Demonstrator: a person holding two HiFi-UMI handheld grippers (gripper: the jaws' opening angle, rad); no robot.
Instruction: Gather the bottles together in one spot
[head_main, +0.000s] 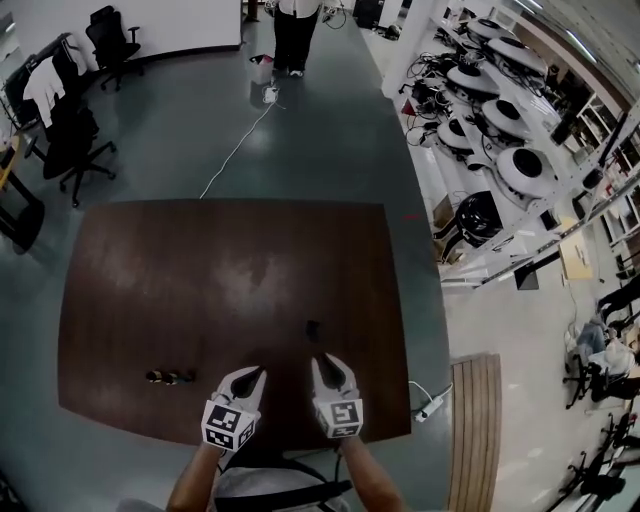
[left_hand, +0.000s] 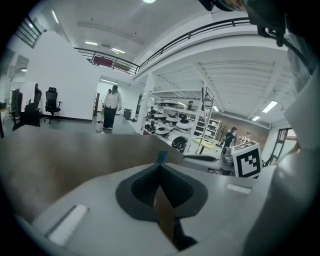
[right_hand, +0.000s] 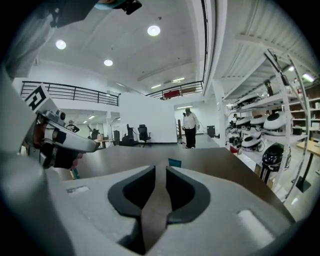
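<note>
Several small bottles (head_main: 170, 377) sit in a tight row near the front left of the brown table (head_main: 200, 260). A small dark object with a teal top (head_main: 313, 328) stands alone just ahead of both grippers, and shows as the teal object (left_hand: 161, 157) and the teal object (right_hand: 174, 162) past each set of jaws. My left gripper (head_main: 257, 373) is at the front edge, right of the bottles; in the left gripper view the left gripper (left_hand: 160, 167) has its tips touching and holds nothing. My right gripper (head_main: 322, 361) is beside it. In its own view the right gripper (right_hand: 160, 170) shows a narrow empty gap.
A person (head_main: 295, 30) stands on the floor beyond the table's far edge. Office chairs (head_main: 75, 150) are at the far left. A cable (head_main: 235, 150) runs across the floor. A wooden slatted bench (head_main: 475, 420) and a power strip (head_main: 430, 405) lie right of the table, with equipment shelves (head_main: 500, 130) beyond.
</note>
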